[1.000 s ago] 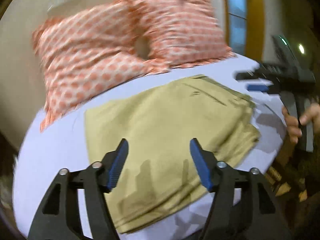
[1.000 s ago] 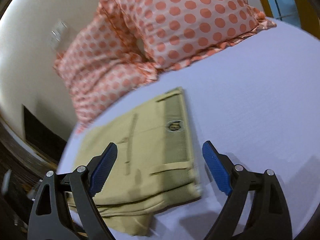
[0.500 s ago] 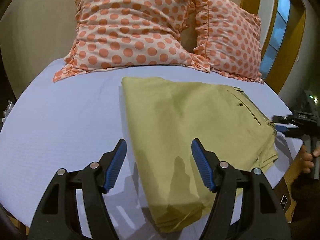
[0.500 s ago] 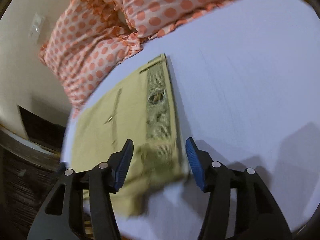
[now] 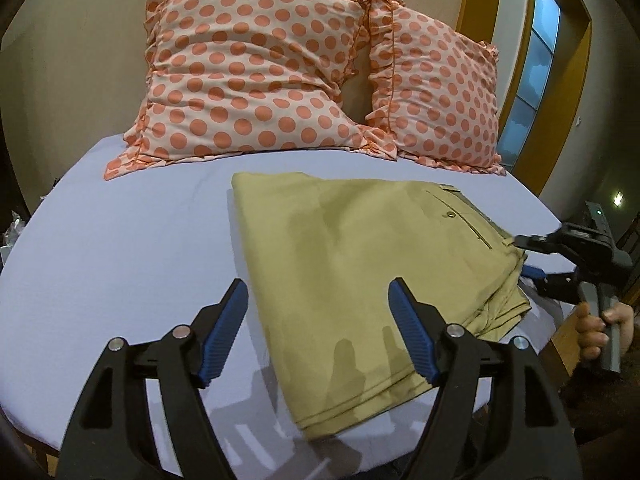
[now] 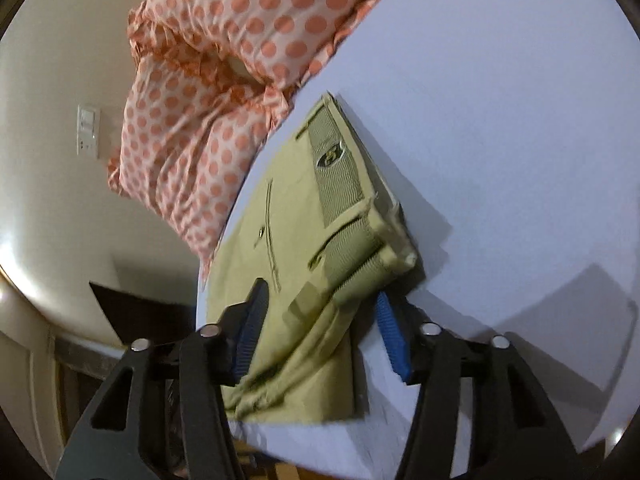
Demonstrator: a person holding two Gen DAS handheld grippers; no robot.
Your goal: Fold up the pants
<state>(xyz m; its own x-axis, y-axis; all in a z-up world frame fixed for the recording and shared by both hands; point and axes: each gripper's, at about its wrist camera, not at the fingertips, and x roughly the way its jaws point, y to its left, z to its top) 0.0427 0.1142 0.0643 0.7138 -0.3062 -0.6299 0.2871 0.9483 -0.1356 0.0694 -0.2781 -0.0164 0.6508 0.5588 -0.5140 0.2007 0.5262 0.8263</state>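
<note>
Khaki pants [image 5: 360, 264] lie folded into a thick rectangle on the lilac bed sheet [image 5: 120, 248]. My left gripper [image 5: 320, 332] is open and hovers over the near edge of the pants, holding nothing. My right gripper [image 6: 320, 328] straddles the waistband corner of the pants [image 6: 344, 208], one finger above the fabric and one beside it; the jaws stand apart around the layers. In the left wrist view the right gripper [image 5: 524, 256] sits at the right edge of the pants with a hand on its handle.
Two polka-dot pillows [image 5: 256, 76] [image 5: 436, 96] lean on the wall behind the pants. The bed edge [image 6: 320, 436] lies just under the right gripper. A window with a yellow frame [image 5: 536, 72] is at the right.
The right gripper has moved forward onto the waistband corner and narrowed around it. The left gripper's view has swung and steadied over the near edge of the pants.
</note>
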